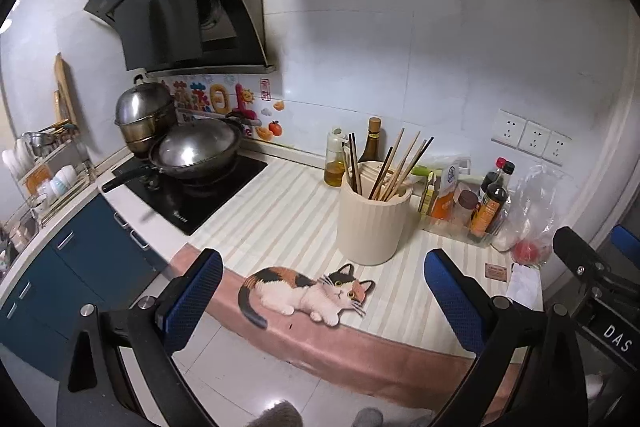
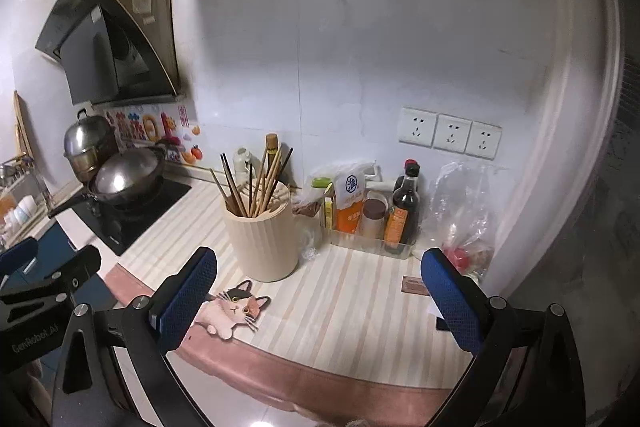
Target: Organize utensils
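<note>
Both grippers, left (image 1: 324, 301) and right (image 2: 318, 297), hover with empty jaws spread, chopstick holder (image 1: 374, 219) beyond.

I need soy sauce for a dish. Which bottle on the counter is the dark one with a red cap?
The dark bottle with the orange label, at the clear tray's right end; the oil bottle behind the holder is yellow.

Both wrist views above floor, sharing counter (image 1: 288, 211)
</note>
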`<state>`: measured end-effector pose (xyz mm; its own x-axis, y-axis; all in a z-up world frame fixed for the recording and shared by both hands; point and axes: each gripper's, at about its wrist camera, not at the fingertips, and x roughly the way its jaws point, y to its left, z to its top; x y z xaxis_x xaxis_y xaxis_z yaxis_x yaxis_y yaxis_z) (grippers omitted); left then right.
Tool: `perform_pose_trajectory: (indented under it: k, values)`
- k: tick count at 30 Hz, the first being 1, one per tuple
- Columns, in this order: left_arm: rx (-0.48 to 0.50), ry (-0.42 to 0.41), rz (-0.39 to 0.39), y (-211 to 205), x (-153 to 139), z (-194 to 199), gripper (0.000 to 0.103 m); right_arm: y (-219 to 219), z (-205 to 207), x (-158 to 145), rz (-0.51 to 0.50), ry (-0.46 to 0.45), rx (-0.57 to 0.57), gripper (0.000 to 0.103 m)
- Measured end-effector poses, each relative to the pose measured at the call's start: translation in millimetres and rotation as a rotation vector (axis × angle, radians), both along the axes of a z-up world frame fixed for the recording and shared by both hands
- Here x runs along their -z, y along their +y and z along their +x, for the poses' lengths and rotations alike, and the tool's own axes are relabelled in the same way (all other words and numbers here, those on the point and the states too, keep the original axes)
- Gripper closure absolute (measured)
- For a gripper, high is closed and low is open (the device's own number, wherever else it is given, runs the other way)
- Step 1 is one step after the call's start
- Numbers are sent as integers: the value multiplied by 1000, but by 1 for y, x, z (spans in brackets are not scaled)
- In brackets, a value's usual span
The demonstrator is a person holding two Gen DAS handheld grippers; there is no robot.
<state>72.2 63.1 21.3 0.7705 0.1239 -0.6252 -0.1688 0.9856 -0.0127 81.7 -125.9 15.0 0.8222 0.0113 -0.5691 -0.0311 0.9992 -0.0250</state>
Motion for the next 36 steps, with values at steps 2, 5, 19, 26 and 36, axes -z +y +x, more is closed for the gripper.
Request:
perform_pose_trajectory:
  k: [2, 5, 19, 26, 36]
  values:
    - [-2, -12, 3, -2, -6, -13, 0, -3, -15, -9, 1, -13, 3, 0]
    - [0, -27, 8, -5, -13, -28, 0, -6, -31, -18, 0, -31, -2, 0]
    - [-68, 22, -4, -6, -30, -37, 0, -18, -33, -40, -9, 3, -32, 0]
    - [-89, 39, -4, -6, -31, -34, 0, -18, -21, -46, -19, 22, -60, 0]
    - [-107, 66, 3, -8, -28, -29, 0, -16, -13, -39, -15, 47, -91, 0]
